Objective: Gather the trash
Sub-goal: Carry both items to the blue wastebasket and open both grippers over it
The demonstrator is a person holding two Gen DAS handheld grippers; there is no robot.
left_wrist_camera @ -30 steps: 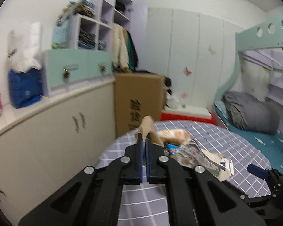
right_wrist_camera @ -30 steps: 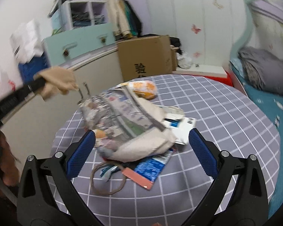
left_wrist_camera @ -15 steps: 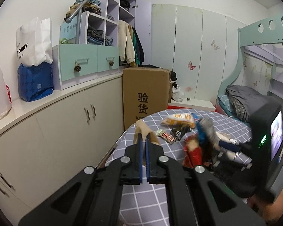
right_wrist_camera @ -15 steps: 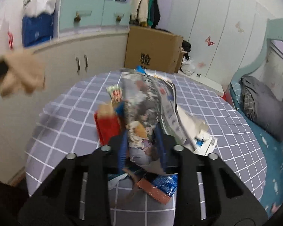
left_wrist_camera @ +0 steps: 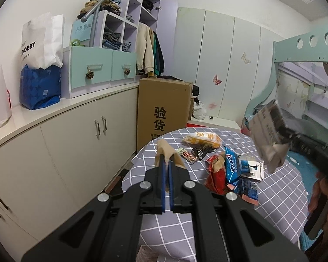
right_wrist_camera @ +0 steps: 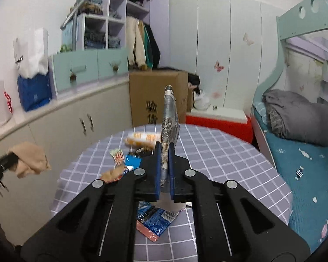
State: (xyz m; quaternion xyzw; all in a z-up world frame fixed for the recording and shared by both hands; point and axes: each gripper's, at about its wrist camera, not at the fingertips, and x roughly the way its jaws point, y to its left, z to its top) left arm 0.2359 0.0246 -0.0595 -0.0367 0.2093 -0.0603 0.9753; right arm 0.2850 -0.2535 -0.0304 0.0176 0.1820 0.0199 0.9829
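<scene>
**Bag lifted off the pile**

Lifted since a second ago, the printed bag now hangs clear above the tabletop, pinched in the closed right tool. At nine o'clock from it, the left tool stays shut on a tan scrap. Wrappers remain on the tabletop below.

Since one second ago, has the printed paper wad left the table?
Yes. The printed paper wad, clamped in the right hand-held gripper, now hangs above the checked table, against the cardboard box.
</scene>
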